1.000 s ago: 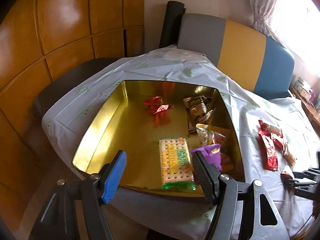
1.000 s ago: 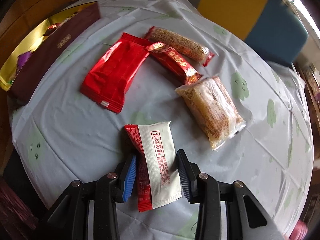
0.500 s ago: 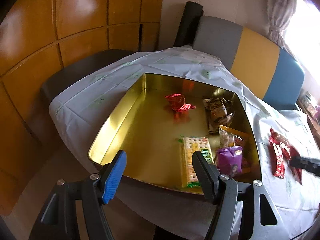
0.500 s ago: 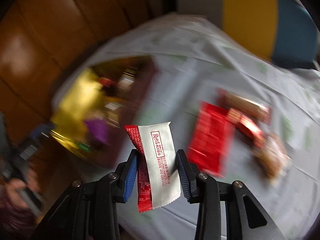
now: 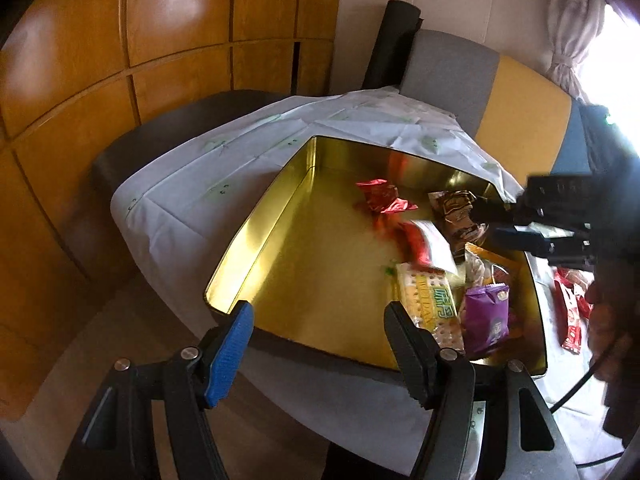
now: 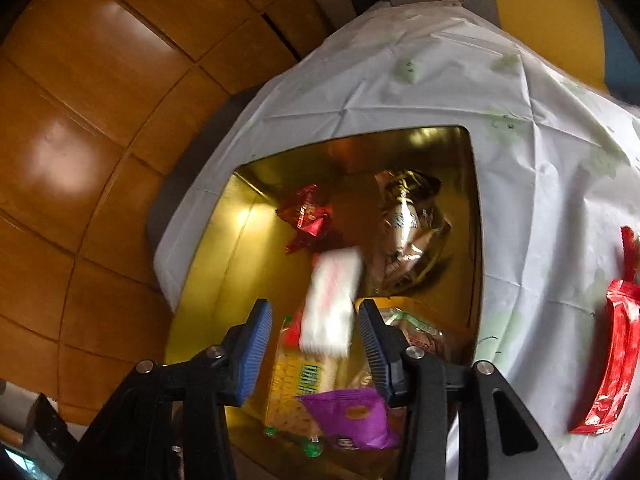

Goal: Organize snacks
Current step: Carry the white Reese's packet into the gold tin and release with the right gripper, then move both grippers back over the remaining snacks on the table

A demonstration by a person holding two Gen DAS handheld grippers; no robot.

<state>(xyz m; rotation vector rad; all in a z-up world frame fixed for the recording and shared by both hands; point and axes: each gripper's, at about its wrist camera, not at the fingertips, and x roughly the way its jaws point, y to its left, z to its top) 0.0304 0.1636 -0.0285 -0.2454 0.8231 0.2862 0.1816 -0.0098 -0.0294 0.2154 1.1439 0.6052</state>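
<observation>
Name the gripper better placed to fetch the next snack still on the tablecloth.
Right. The right gripper hangs open over the tin, nearer the red packets; the left gripper sits at the tin's opposite side.

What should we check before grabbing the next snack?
1. Right gripper open: ok, its fingers stand wider than the white and red snack packet.
2. That packet lying flat in the gold metal tin: cannot tell; it is blurred, over the tin.
3. Left gripper free: ok, open and empty.
4. Room in the tin: ok, bare gold floor shows on its left side.
5. All snacks inside: not ok, a long red foil packet lies outside on the white tablecloth.
</observation>
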